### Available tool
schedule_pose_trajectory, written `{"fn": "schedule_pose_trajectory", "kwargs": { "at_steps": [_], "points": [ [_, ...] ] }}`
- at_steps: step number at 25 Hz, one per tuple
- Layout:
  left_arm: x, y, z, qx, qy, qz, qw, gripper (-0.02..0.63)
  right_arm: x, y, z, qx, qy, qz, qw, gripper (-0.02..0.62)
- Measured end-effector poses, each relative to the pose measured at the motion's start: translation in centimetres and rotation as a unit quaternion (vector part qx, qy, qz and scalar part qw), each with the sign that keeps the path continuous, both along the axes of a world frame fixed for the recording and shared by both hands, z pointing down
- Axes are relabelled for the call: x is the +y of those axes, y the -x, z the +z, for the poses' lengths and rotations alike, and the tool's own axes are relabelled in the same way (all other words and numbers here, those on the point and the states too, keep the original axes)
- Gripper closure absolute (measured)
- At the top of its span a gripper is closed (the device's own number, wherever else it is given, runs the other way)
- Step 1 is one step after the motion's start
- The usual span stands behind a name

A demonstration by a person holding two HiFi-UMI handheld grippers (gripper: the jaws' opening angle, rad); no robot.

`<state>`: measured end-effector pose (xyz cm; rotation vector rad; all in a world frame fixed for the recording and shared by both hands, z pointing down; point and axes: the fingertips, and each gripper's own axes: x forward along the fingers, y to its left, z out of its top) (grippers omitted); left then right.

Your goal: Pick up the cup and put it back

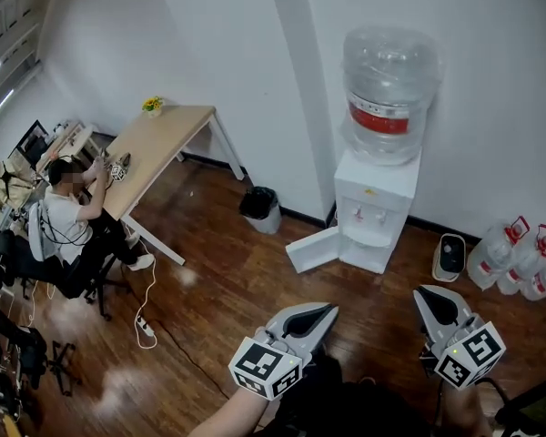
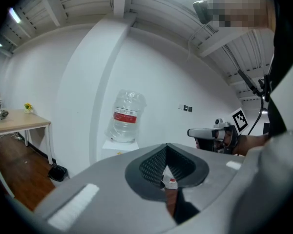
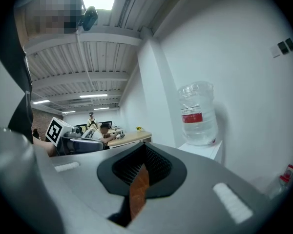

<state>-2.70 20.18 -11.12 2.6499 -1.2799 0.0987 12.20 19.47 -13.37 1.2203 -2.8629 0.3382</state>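
The right gripper (image 3: pixel 143 165) fills the lower frame, jaws together on nothing. A water bottle (image 3: pixel 198 113) stands right of centre, the left gripper (image 3: pixel 98 144) at middle left.

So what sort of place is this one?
Likely an office or workroom: a water dispenser, spare water jugs beside it, and a person working at a desk.

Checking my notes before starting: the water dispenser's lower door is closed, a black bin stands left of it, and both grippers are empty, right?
No: the water dispenser's lower door stands open, as the head view shows. The black bin is left of it, and the left gripper and right gripper are empty.
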Motion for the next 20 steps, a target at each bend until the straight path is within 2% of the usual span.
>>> {"fn": "schedule_pose_trajectory", "kwargs": {
  "at_steps": [10,16,20],
  "points": [
    [-9.3,5.7,0.4,-0.001,-0.008,0.043,0.9990,0.606,-9.0,5.7,-0.3,0.001,-0.008,0.040,0.999,0.595],
    [-12.4,6.9,0.3,-0.005,-0.019,0.094,0.9953,0.604,-12.7,7.4,0.2,0.006,-0.004,0.065,0.998,0.595],
    [-14.9,7.5,0.3,0.000,-0.021,0.098,0.9950,0.604,-14.4,7.8,0.1,0.008,0.000,0.072,0.997,0.595]
  ]
}}
